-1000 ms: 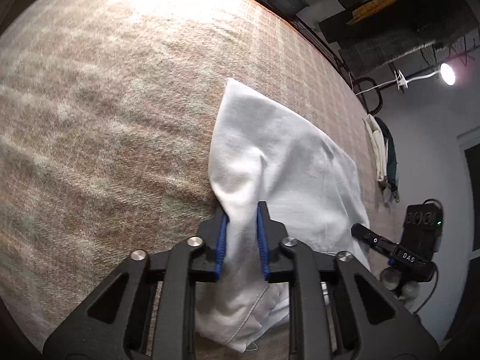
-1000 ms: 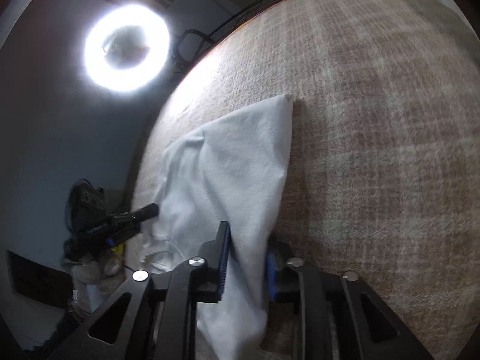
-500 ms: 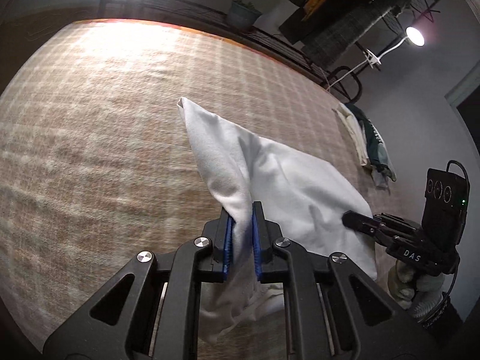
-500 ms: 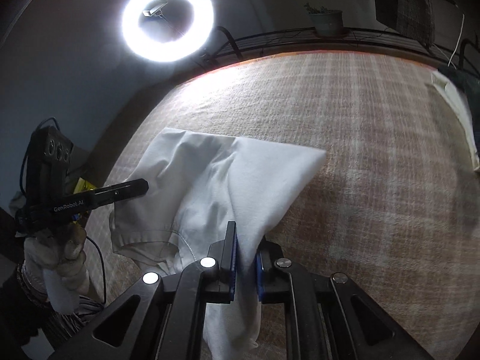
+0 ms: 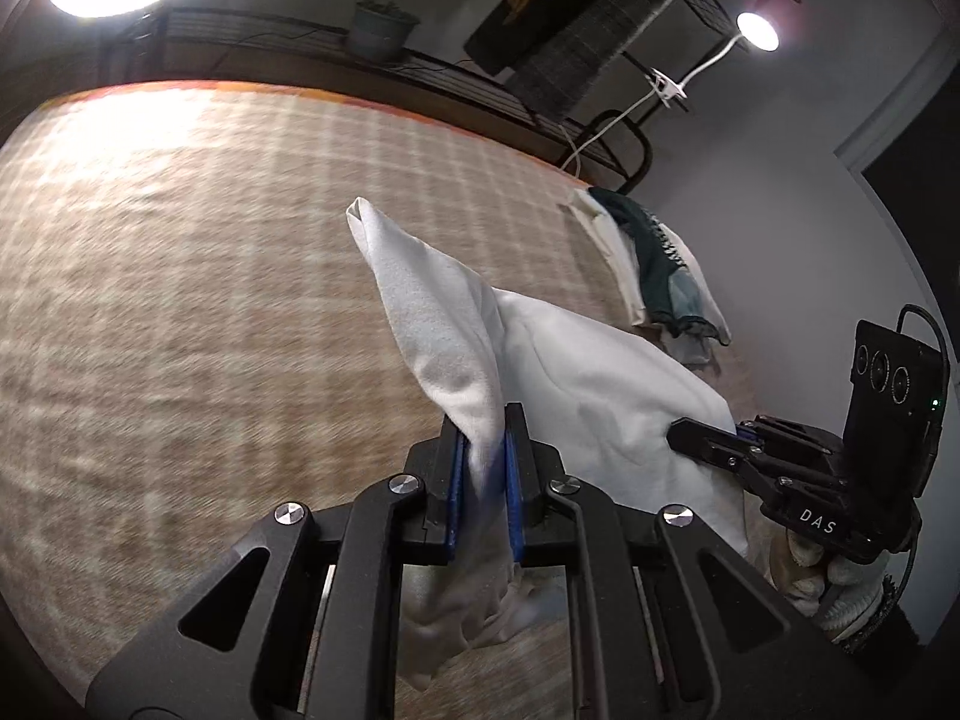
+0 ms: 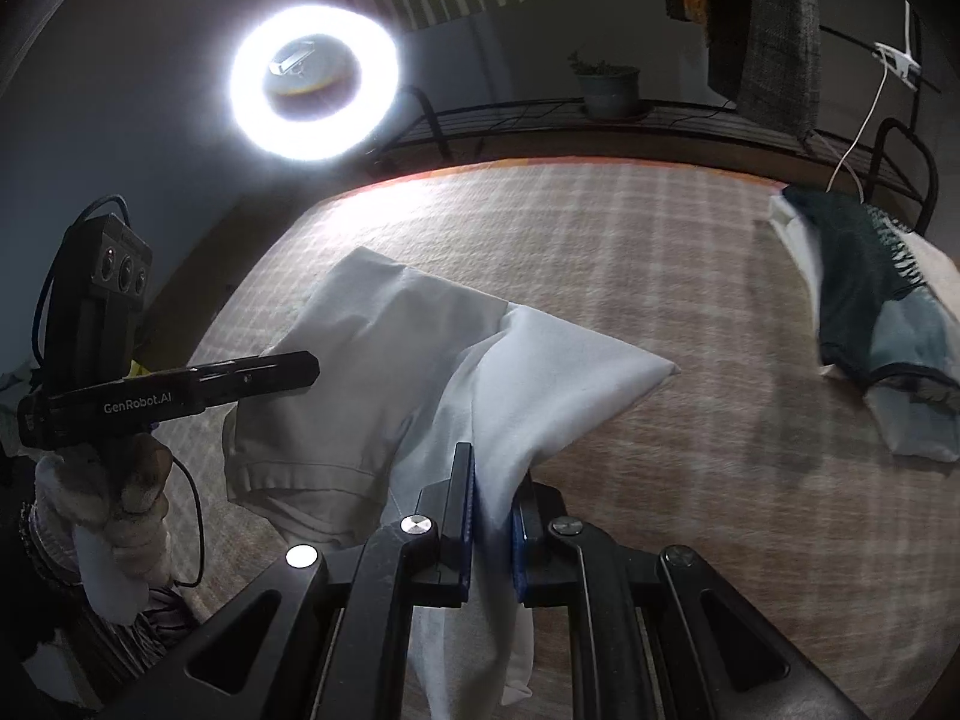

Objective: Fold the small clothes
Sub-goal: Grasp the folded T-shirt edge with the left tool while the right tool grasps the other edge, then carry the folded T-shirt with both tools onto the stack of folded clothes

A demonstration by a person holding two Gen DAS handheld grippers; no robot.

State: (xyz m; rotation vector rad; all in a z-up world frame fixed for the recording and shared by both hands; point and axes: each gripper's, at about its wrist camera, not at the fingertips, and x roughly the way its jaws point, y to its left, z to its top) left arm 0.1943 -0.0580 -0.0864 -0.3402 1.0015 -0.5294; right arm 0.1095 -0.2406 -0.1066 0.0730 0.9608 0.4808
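Observation:
A small white garment (image 5: 588,396) is lifted by its near edge above a beige checked blanket (image 5: 180,300); its far part still rests there. My left gripper (image 5: 485,471) is shut on one bunched corner, which stands up in a peak. In the right wrist view the same white garment (image 6: 384,348) hangs from my right gripper (image 6: 489,510), shut on the other corner. Each gripper shows in the other's view: the right gripper (image 5: 708,441) at the cloth's right edge, the left gripper (image 6: 297,369) at its left edge, each held by a gloved hand.
A pile of other clothes (image 6: 864,300), white, dark green and pale blue, lies at the blanket's far right edge. Behind the blanket runs a dark metal rack with a plant pot (image 6: 606,90). A ring light (image 6: 312,81) glares at the far left.
Both grippers have risen and rolled, pulling the garment's near edge up off the blanket. Their jaws have narrowed onto the cloth. More of the room behind is in view.

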